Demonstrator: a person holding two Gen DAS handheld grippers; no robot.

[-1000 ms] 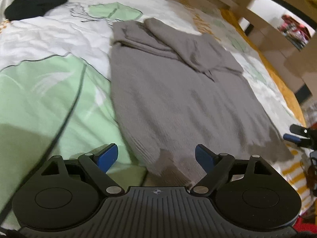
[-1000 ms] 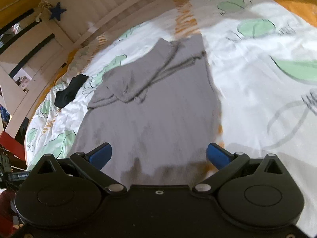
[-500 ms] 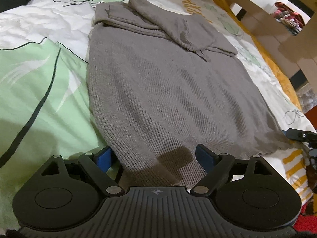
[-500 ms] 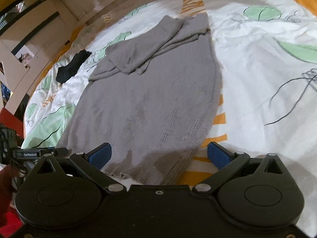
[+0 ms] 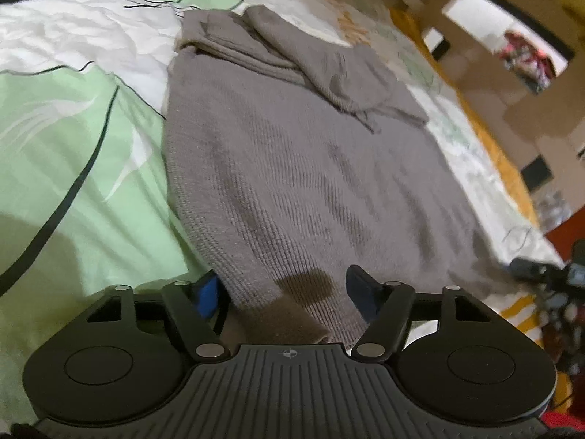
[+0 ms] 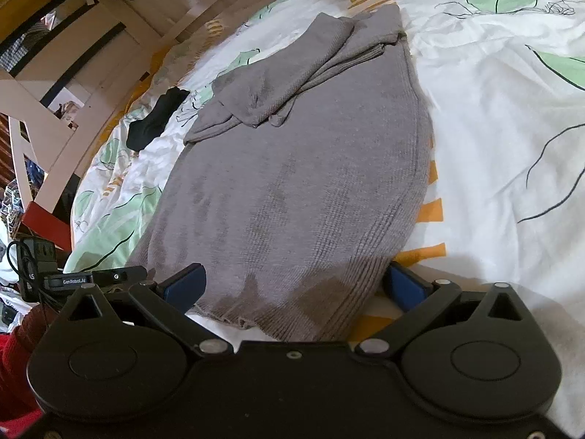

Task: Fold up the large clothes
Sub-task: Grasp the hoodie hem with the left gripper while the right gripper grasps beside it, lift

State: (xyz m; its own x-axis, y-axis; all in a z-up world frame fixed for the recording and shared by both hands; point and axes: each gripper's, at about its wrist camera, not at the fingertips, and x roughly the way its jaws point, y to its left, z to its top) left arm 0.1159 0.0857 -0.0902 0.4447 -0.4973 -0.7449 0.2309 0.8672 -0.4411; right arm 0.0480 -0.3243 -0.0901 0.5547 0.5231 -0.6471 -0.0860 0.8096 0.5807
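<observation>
Both grippers had come down onto the near hem of the sweater (image 5: 314, 190) since a second before, when they hung above it with bedding showing between their fingers. By now the left gripper (image 5: 283, 292) straddled the hem's left corner, its jaws closing with the knit between them; the blue pads did not yet visibly press the cloth. Where the left gripper's blue finger (image 5: 206, 292) met the sweater's edge, part of it was hidden behind the fabric, which had not been so a second earlier. A small fold of hem had bunched up against the gripper body.

At the hem's right corner, the right gripper (image 6: 294, 285) stood with jaws wide apart, the ribbed edge lying between its fingers and neither pad touching it.

Made of grey, coarse ribbed knit, the sweater lay flat, long and roughly rectangular, on the duvet (image 6: 493, 146). At its far end the sleeves lay folded across the body in soft, thick rolls. Around the sweater the duvet was smooth and rumpled white cotton, printed with pale green leaves, thin black lines and orange stripes. Beyond the sweater's far left corner lay a small, limp black garment (image 6: 155, 124).
</observation>
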